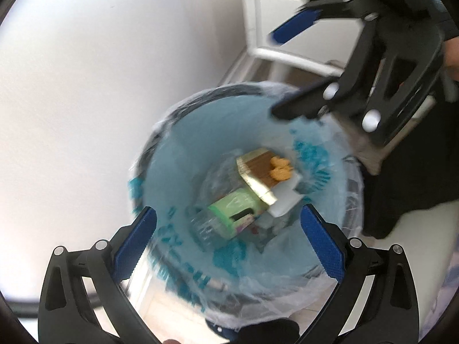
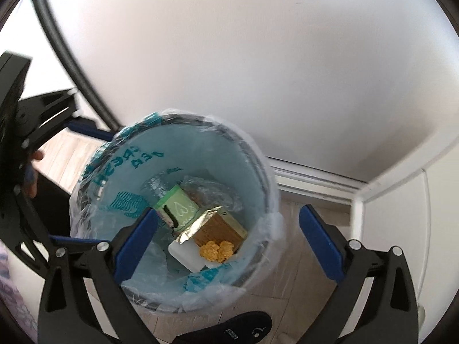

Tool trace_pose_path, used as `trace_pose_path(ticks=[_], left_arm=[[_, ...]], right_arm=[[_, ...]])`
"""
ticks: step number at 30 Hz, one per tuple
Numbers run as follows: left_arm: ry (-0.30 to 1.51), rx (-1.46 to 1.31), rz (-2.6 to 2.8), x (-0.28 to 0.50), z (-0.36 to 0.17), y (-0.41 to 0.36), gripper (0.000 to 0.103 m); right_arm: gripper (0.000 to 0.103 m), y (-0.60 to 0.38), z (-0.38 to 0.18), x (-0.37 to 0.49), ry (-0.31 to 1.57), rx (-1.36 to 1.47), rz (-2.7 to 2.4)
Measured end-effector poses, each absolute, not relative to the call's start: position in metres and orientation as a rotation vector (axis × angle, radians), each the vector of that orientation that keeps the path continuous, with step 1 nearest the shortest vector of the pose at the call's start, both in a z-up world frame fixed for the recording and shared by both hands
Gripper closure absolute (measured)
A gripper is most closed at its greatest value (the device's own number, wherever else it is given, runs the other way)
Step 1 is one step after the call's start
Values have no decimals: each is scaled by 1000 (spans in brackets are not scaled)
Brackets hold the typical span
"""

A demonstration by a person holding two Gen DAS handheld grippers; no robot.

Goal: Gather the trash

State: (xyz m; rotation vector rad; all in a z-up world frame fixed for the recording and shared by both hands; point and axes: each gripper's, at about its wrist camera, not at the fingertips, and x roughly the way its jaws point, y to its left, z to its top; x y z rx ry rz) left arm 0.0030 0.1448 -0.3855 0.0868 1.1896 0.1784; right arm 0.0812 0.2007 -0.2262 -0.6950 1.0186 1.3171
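Left wrist view looks straight down into the round bin [image 1: 160, 154], lined with a crinkly light-blue bag [image 1: 200, 132]. Inside: a clear plastic bottle with green label [image 1: 229, 215], a snack box [image 1: 264, 172] with gold foil flap, and something white, half buried. Bag lettering is blurred. Left gripper [image 1: 226, 240] and right gripper [image 2: 229, 235] are both spread, holding nothing.

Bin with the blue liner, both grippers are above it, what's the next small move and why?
Probably lift both grippers away from the bin and go for more trash. The left gripper and right gripper are open and hold nothing, while the green carton, brown snack box and clear bottle already lie inside the liner.
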Motion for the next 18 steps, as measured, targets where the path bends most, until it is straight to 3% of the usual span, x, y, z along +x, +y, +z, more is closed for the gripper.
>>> trace_pose_path(ticks=[18], left_arm=[[1122,-99,354,6,-365,155,6]], right_arm=[[7,189,-222,93,1040,-658,1201]])
